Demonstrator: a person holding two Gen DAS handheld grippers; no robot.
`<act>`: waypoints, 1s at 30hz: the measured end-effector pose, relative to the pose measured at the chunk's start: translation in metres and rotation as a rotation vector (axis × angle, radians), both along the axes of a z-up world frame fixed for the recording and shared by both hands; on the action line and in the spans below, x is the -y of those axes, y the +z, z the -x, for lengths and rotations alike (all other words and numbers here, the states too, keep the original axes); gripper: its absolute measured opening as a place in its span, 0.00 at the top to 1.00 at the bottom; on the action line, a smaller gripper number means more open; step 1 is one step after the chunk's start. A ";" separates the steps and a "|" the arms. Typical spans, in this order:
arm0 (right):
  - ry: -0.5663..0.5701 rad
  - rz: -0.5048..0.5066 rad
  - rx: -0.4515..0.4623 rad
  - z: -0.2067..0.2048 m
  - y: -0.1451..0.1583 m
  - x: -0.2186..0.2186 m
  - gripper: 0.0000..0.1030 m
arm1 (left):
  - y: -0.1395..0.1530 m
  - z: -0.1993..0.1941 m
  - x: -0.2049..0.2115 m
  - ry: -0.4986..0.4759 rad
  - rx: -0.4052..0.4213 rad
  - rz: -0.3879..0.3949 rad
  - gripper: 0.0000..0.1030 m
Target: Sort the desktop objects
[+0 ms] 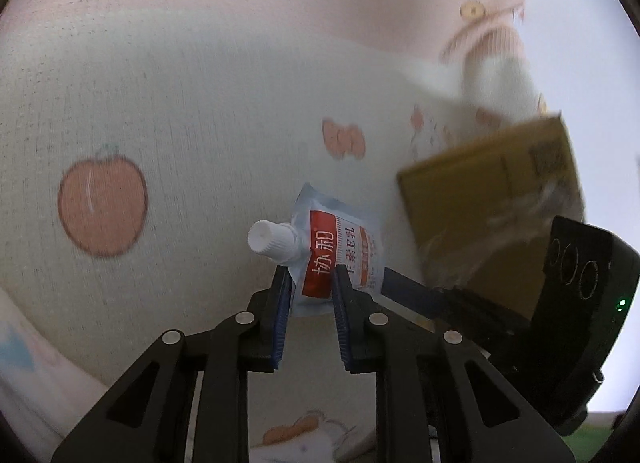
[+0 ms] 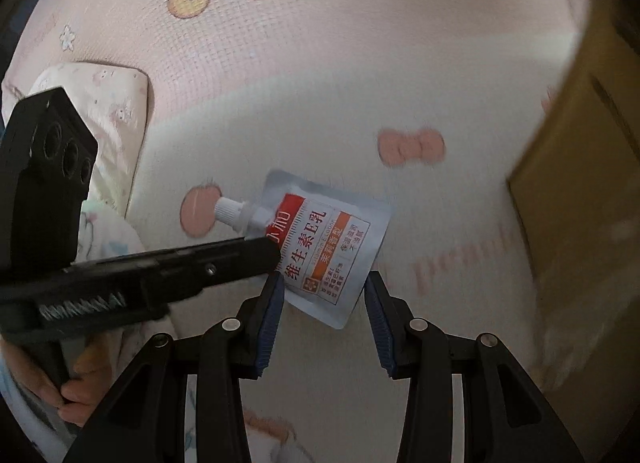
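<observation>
In the left wrist view, the left gripper (image 1: 310,279) pinches a small spouted lotion pouch (image 1: 340,259) by its lower edge, the blue pads pressing the red-and-white label from both sides; the white cap (image 1: 272,241) juts out past the left finger. Beyond the right finger sits a yellow cardboard box (image 1: 492,199), with the other gripper's black body crossing in front of it. Peach-print cloth (image 1: 160,123) fills the background. In the right wrist view, the right gripper (image 2: 324,295) has its fingers spread, the same pouch (image 2: 328,251) hanging between and just beyond them, touching neither pad clearly. The left gripper's black finger (image 2: 224,259) reaches in from the left and meets the pouch near its spout. The yellow box (image 2: 580,191) stands well off to the right.
</observation>
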State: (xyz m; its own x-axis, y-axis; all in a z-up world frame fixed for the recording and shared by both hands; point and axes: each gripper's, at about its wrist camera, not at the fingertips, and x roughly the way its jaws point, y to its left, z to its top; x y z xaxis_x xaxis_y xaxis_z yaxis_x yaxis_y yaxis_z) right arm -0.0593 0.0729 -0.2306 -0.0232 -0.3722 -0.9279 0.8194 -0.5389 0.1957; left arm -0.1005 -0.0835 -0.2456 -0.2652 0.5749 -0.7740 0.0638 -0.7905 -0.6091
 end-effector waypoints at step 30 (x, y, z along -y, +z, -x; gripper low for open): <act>0.199 -0.196 -0.264 0.009 -0.003 -0.003 0.73 | 0.004 -0.032 -0.009 0.113 0.060 0.154 0.91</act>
